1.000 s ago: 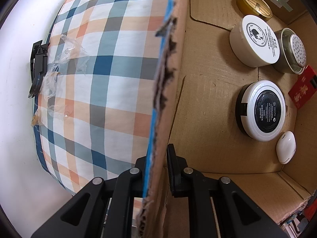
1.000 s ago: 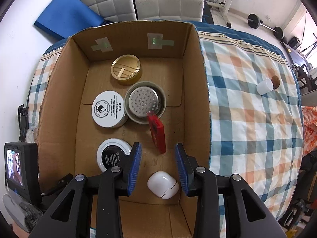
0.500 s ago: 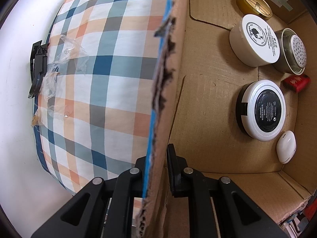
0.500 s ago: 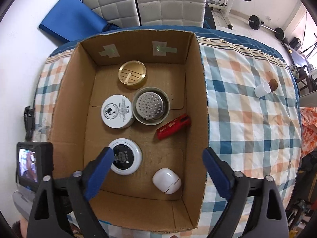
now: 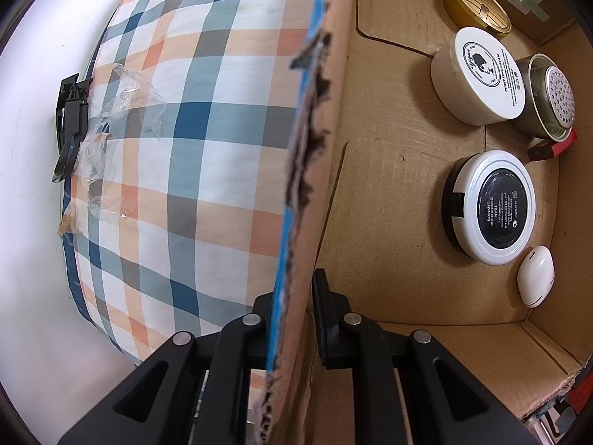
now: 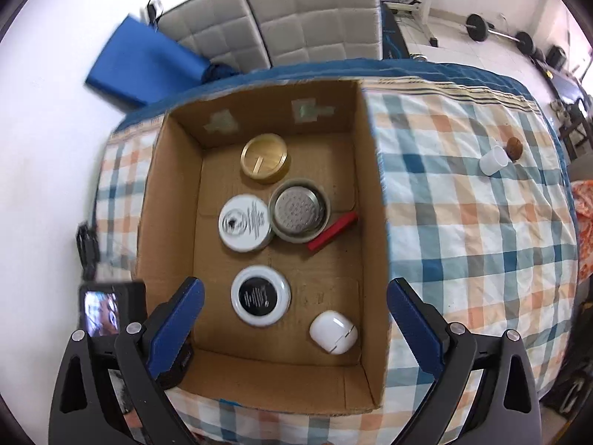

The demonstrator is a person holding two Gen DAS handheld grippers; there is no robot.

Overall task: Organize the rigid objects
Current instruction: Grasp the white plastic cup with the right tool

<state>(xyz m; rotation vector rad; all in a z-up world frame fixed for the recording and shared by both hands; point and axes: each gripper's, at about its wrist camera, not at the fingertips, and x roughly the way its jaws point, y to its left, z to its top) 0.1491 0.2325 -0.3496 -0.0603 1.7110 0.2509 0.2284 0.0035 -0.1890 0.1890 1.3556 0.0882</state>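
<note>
Placing step: right tongs [image 6: 292,337] opening, nothing between them; red box [image 6: 332,231] lies in carton [image 6: 374,222]. Left tongs [image 5: 292,319] clenched on carton wall. Next: probably white cup [image 6: 493,160], desk's far right corner.

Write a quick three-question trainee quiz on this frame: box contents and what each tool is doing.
1. True or false: the red box lies inside the cardboard box.
2. What does the left tool clamp? A) box wall B) white case C) tablecloth
3. Fill in: the white cup stands on the ____, outside the box.

Key: 1 true. 2 A. 3 tablecloth. The right tool is opening, nothing between its jaws.
</note>
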